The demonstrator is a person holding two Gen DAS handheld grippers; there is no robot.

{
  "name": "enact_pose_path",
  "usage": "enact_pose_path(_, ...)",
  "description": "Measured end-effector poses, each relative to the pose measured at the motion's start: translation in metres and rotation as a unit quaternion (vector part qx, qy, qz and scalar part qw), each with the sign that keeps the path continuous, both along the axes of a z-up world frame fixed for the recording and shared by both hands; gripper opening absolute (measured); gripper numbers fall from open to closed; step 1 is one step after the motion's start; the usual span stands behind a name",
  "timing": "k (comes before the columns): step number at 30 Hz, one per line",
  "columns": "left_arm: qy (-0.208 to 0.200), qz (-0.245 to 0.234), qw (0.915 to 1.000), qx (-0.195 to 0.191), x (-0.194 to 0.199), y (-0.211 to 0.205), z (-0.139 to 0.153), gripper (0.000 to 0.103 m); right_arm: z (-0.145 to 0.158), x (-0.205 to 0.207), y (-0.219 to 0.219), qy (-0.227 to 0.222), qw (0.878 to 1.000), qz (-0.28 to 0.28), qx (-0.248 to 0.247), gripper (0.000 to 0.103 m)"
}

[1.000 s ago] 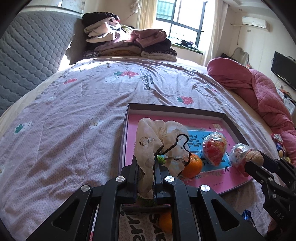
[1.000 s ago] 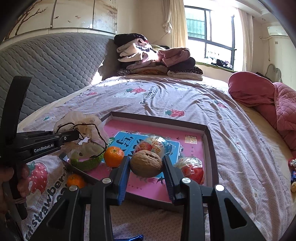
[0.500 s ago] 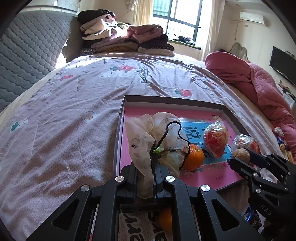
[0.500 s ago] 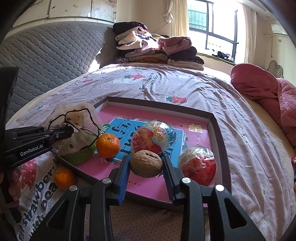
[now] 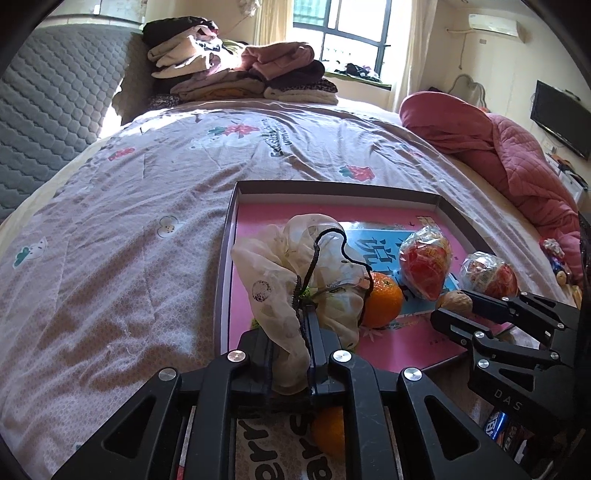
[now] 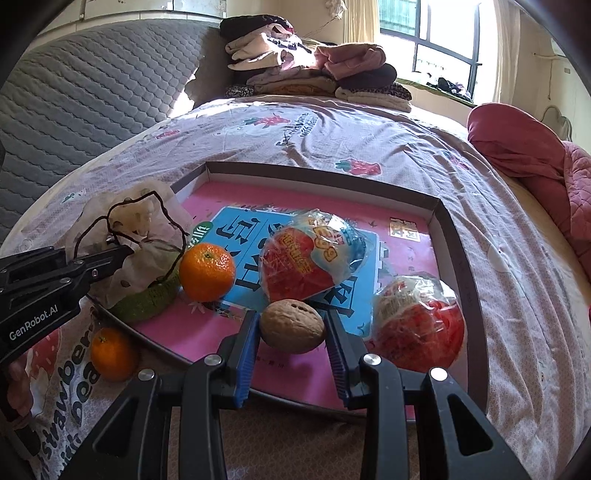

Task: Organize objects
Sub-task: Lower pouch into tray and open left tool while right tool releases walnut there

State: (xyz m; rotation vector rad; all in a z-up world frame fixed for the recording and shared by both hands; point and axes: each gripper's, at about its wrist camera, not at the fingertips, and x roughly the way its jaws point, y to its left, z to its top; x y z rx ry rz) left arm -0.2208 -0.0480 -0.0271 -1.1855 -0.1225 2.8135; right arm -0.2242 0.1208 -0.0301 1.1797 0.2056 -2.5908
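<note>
My right tongs (image 6: 291, 334) are clenched on a walnut (image 6: 291, 326), blue pads pressing it from both sides, held low over the near part of the pink box tray (image 6: 456, 258). I can't tell if the nut touches the tray floor yet. My left tongs (image 5: 291, 354) have the neck of a cream drawstring pouch (image 5: 295, 273) between the fingers. Jaws are opening a bit right now, cloth still squeezed between the pads. The pouch's green knitted base (image 6: 147, 301) sits in the near left corner of the tray, black cord (image 6: 147, 206) looping over the top.

Just beside the pouch, inside the tray, is a mandarin (image 6: 207, 271), touching the green base. Right of it lies a wrapped red snack (image 6: 306, 254) on the blue label w/ white characters (image 6: 243, 236), and the walnut is just in front of that wrapper. A 2nd wrapped red snack (image 6: 417, 325) lies near the tray's right wall, just beside my right tongs.

Outside the tray, near side, a 2nd mandarin (image 6: 110, 354) rests on the strawberry-print bedspread (image 6: 332, 140). A blue-wrapped item (image 5: 495, 430) shows under my right tongs in the left view, too hidden to ID.

Farther out: folded clothes pile (image 6: 314, 74) at the head of the bed, grey quilted headboard (image 6: 92, 92) on the left, pink quilt (image 5: 498, 158) on the right, window (image 5: 351, 33) behind, TV (image 5: 561, 118) on the right wall.
</note>
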Motion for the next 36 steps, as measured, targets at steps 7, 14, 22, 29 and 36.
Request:
enact_pose_path(7,-0.001,-0.002,0.9999,0.015,0.003,-0.006,0.001,0.019,0.001,-0.002,0.002,-0.016,1.0,-0.002,0.001,0.036)
enact_pose_path(14,-0.001,0.004,0.9998,0.022,0.005,-0.011,0.002,0.02,0.005,0.002,0.006,-0.014,1.0,-0.01,-0.009,0.036)
enact_pose_path(22,-0.002,0.001,0.9997,0.024,0.01,-0.009,0.001,0.02,0.01,0.005,0.01,-0.01,1.0,-0.019,-0.012,0.039)
enact_pose_path(29,-0.005,-0.01,0.9997,0.023,0.012,-0.006,0.001,0.026,0.016,0.01,0.015,-0.004,0.999,-0.025,-0.022,0.039)
enact_pose_path(36,-0.004,-0.008,0.9998,0.02,0.014,-0.007,0.003,0.049,0.024,0.018,0.02,0.001,0.999,-0.025,-0.041,0.039)
